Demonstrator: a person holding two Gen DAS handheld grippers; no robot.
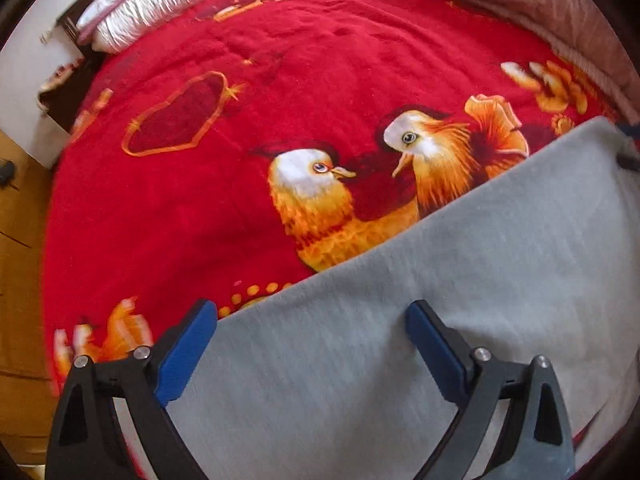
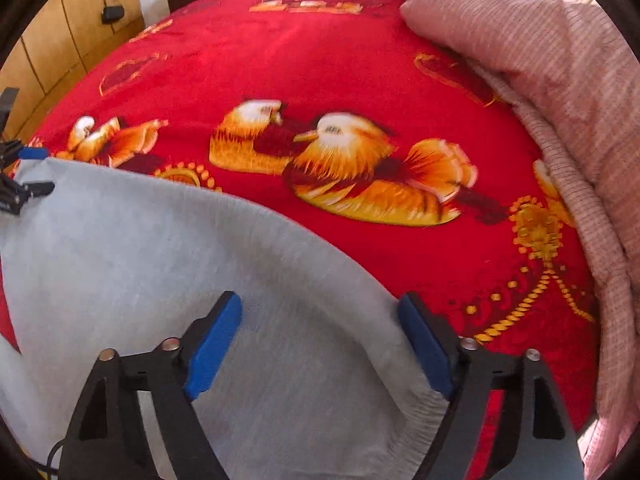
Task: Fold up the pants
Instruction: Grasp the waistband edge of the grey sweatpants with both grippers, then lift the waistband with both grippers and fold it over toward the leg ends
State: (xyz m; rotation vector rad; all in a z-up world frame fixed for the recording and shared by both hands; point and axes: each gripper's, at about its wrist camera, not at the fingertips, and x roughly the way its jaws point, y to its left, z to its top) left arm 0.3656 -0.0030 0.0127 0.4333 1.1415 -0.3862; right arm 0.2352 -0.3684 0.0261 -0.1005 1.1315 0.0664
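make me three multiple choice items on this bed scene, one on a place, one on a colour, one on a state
1. Where do the grey pants lie?
A. on the red blanket
B. on the wooden floor
C. on the white pillow

2. What colour are the pads of the hand-held grippers?
A. green
B. blue
C. yellow

3. How does the right hand-held gripper stand?
A. shut on the pink quilt
B. shut on the pillow
C. open, over the pants

Answers:
1. A: grey cloth spreads over the red blanket printed with ducks, in both views.
2. B: blue pads show on the fingers in each wrist view.
3. C: its fingers are wide apart with the pants' ribbed hem between them; the left hand-held gripper is likewise open.
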